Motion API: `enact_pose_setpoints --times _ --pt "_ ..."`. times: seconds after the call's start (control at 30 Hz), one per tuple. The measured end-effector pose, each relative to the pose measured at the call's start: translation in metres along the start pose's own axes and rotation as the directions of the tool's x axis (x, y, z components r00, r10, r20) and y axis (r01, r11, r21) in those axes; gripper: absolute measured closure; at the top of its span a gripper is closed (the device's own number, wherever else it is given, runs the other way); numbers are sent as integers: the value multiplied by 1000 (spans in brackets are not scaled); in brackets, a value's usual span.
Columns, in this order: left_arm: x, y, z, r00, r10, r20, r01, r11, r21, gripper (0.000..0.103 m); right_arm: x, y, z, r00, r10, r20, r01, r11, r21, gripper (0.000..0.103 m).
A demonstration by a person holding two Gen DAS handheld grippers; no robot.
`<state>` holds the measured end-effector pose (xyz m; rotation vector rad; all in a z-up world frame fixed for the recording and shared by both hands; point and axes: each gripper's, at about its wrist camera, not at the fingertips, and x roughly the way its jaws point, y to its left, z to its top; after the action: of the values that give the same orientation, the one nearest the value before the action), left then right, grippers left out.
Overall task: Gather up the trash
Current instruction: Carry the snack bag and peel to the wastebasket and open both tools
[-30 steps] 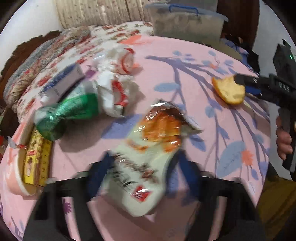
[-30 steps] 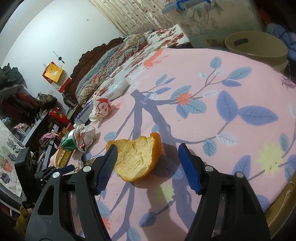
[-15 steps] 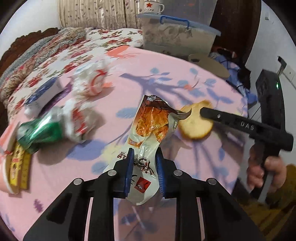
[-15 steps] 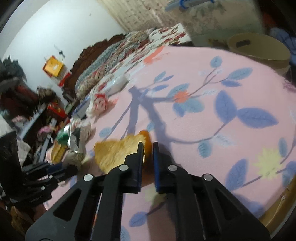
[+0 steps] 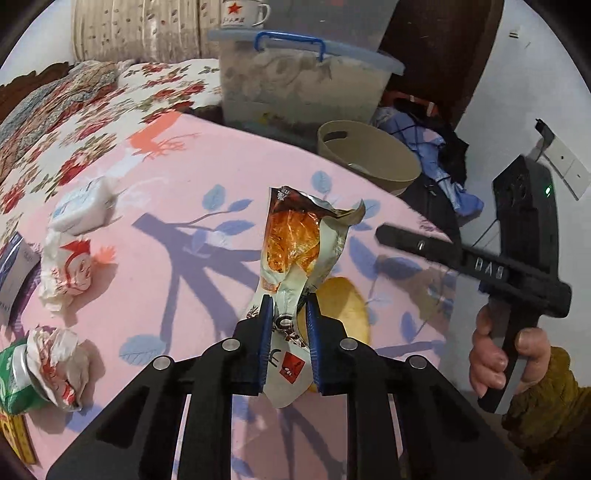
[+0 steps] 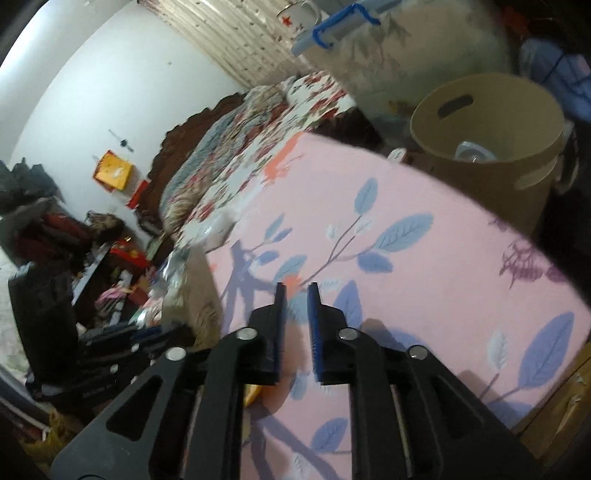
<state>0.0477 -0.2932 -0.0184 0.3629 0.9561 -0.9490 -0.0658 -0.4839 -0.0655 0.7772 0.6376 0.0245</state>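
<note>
1. A pink cloth with blue leaves [image 5: 155, 206] covers the surface that carries everything; its far edge meets a floral bedspread [image 5: 74, 122].
2. Beyond the far edge stands a clear storage box with a blue-handled lid [image 5: 303, 85], an enamel mug [image 5: 242, 14] on top.
3. A tan bin [image 5: 369, 162] sits just off the far right corner, below the cloth's level; something pale and round lies inside it [image 6: 474, 151].
4. The left gripper [image 5: 287, 310] has just been closing, and its blue pads now clamp the lower half of an opened snack bag [image 5: 295, 243], held upright over the right part of the cloth.
5. The right gripper [image 6: 295, 299] is empty; its jaws have just been opening and stand narrowly apart over the cloth. A hand [image 5: 495, 354] in a mustard sleeve grips it.
6. An orange peel [image 5: 343, 306] lies on the cloth, partly behind the bag.
7. Along the left edge lie a tissue pack [image 5: 79, 210], a crumpled printed wrapper [image 5: 70, 269], a second crumpled wrapper [image 5: 55, 362] and a green can [image 5: 13, 384].
</note>
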Motion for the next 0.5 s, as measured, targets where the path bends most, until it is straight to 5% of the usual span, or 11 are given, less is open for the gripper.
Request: enact_pose_setpoints --times 0.03,0.07,0.3,0.37,0.5 --pt "1 1 -1 1000 -2 -2 2 1000 -3 86 0 1 -3 1000 9 -2 -9 1000 -4 39" --pt "1 2 -3 1000 -11 -5 11 1000 -12 86 -2 3 -7 1000 20 8 -20 1000 -11 22" --pt "-17 20 -8 999 -45 10 46 995 -85 87 36 39 -33 989 16 -149 -44 981 -189 64" --pt "-21 25 -6 999 -44 15 45 995 -94 87 48 41 -37 983 5 -182 -40 980 -193 90" --pt "-20 25 6 998 -62 11 63 992 -107 87 43 32 -27 990 19 -137 -41 986 -159 95"
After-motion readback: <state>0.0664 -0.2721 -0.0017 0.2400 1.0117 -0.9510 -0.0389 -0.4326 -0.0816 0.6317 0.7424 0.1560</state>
